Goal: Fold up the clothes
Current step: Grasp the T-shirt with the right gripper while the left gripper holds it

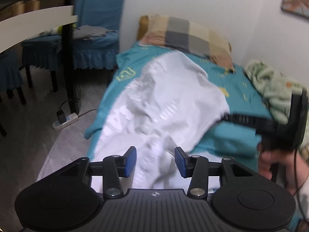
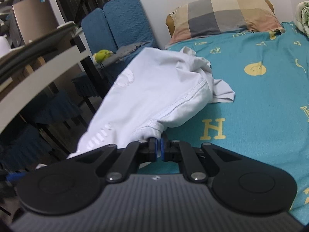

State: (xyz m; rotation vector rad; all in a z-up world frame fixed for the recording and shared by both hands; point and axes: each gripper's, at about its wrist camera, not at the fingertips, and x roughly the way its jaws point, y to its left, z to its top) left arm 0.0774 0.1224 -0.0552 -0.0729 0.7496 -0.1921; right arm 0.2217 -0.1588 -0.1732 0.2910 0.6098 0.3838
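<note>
A white shirt (image 1: 164, 104) lies spread and rumpled on the teal bed sheet (image 1: 241, 89). My left gripper (image 1: 155, 160) is open, its blue pads on either side of the shirt's near part, nothing held. My right gripper (image 2: 158, 147) is shut on the shirt's ribbed hem (image 2: 149, 132) and lifts it off the sheet (image 2: 251, 100); the shirt (image 2: 154, 89) hangs toward the bed's left edge. In the left wrist view the right gripper (image 1: 229, 117) enters from the right and holds the shirt's right edge.
A checked pillow (image 1: 189, 36) lies at the head of the bed by the wall, also in the right wrist view (image 2: 222, 15). A green blanket (image 1: 270, 85) is bunched at the right. Blue-covered chairs (image 1: 92, 44), a table and a power strip (image 1: 65, 121) stand left of the bed.
</note>
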